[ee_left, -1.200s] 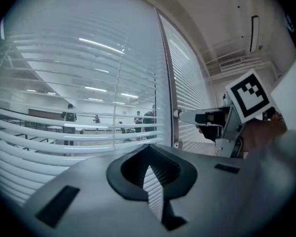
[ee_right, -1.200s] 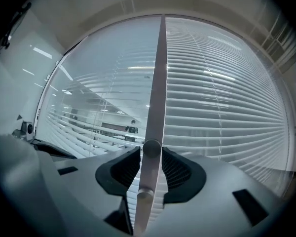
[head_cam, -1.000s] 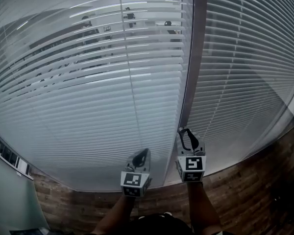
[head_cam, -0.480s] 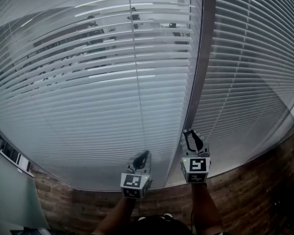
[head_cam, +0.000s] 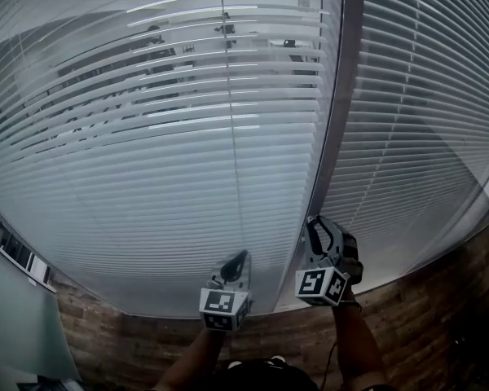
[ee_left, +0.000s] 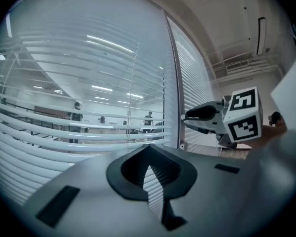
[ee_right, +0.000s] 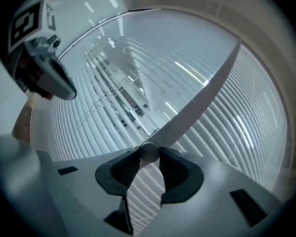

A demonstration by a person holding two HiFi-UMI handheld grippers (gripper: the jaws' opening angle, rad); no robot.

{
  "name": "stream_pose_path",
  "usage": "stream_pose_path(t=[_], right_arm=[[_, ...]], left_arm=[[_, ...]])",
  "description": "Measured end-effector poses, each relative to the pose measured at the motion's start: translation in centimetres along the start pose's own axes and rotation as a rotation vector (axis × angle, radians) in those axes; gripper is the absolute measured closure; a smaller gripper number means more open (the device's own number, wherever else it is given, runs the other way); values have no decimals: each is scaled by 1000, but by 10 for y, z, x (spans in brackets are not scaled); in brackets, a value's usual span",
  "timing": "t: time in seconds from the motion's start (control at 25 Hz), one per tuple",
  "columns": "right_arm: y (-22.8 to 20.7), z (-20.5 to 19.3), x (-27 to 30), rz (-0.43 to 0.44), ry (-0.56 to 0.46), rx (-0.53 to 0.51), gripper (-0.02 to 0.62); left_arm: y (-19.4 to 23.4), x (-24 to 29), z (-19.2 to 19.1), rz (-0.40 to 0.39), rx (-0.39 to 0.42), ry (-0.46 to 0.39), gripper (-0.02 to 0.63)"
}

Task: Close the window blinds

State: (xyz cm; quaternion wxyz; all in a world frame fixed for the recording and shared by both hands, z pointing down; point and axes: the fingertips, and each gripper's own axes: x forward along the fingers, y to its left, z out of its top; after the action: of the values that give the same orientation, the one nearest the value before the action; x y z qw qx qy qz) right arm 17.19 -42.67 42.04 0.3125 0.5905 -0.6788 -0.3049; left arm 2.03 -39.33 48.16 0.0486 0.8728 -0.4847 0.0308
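Two slatted blinds hang side by side, the left blind (head_cam: 147,177) and the right blind (head_cam: 424,137), with a dark mullion (head_cam: 342,96) between them. Through the left blind's upper slats an office room shows. My right gripper (head_cam: 316,222) points level at the foot of the mullion. In the right gripper view it (ee_right: 149,154) is shut on the lower end of the grey tilt wand (ee_right: 197,102), which runs up and to the right. My left gripper (head_cam: 238,257) is held just left of it, shut with nothing in it (ee_left: 149,166).
A wood-patterned floor (head_cam: 424,332) lies below the blinds. A pale wall or cabinet (head_cam: 8,316) stands at the lower left. Behind the glass, people stand far off in the room (ee_left: 76,122).
My right gripper has rolled about its own axis with the wand in it; its marker cube now tilts to one side. The left gripper has stayed in place.
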Motion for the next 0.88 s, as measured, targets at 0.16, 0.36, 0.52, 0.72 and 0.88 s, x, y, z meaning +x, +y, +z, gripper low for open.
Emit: stream_pose_path(t=[0.16, 0.36, 0.52, 0.72, 0.88], right_arm=[[4, -1, 0, -46, 29, -304, 469], [7, 0, 0, -38, 18, -522, 469], [7, -4, -1, -75, -2, -578, 469], [9, -2, -6, -101, -42, -308, 468], [10, 1, -7, -73, -62, -21, 456]], left_arm=[[-3, -1, 3, -2, -4, 1, 606], [-2, -4, 3, 15, -25, 9, 605], [-2, -3, -2, 1, -15, -6, 606], [1, -5, -1, 5, -21, 12, 606], [3, -4, -7, 6, -14, 10, 606]])
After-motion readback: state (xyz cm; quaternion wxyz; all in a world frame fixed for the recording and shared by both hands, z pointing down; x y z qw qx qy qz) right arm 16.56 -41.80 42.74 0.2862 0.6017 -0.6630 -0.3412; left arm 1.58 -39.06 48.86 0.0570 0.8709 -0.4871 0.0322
